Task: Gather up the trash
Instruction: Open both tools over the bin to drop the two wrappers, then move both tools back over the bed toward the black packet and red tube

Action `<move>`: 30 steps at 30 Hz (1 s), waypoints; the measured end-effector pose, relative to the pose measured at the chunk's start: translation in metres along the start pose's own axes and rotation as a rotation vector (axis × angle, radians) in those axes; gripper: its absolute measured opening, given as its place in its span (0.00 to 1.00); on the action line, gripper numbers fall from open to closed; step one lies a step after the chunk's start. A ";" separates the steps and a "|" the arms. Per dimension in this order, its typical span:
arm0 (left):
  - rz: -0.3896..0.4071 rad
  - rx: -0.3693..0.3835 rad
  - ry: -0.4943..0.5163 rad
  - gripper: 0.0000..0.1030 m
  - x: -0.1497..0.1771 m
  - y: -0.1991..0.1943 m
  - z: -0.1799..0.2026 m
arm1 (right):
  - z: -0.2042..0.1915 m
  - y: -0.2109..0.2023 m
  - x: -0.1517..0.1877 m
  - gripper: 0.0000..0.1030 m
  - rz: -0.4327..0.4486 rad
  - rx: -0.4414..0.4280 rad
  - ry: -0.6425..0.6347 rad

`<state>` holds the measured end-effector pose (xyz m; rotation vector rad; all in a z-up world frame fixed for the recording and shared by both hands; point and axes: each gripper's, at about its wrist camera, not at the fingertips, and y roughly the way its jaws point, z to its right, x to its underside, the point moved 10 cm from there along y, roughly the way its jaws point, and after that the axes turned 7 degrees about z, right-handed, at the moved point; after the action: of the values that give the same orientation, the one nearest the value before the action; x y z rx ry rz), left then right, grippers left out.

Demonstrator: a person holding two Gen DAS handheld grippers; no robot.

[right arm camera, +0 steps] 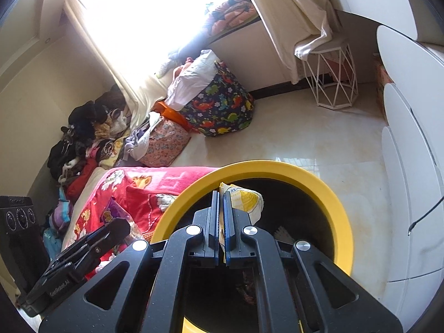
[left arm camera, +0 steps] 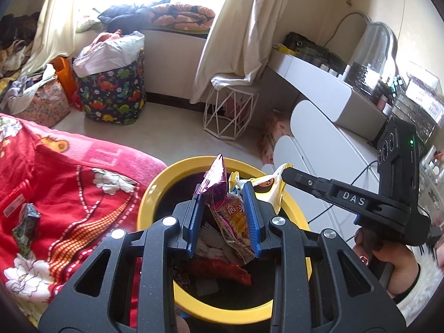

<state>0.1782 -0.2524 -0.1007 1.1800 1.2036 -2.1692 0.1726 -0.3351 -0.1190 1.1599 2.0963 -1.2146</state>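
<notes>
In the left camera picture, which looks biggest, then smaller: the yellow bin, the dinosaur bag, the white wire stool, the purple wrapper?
1. Yellow bin, though it is nearest.
2. Dinosaur bag.
3. White wire stool.
4. Purple wrapper, between the left gripper's fingers.

The bag and stool stand farther away, so true sizes are unsure.
</notes>
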 end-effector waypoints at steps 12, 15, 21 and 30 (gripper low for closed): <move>-0.062 0.034 0.038 0.22 0.017 0.022 0.014 | 0.023 -0.001 0.002 0.05 -0.002 0.051 0.042; -0.080 0.036 0.031 0.54 0.021 0.026 0.013 | 0.029 -0.002 0.001 0.13 0.002 0.077 0.060; -0.053 0.003 -0.005 0.89 0.018 0.018 -0.001 | 0.028 -0.005 0.001 0.42 0.022 0.119 0.025; -0.005 -0.061 -0.055 0.89 0.009 -0.001 -0.027 | 0.007 -0.004 0.002 0.55 0.029 0.115 -0.053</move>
<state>0.1854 -0.2289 -0.1148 1.0859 1.2413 -2.1387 0.1677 -0.3411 -0.1225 1.1901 1.9867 -1.3524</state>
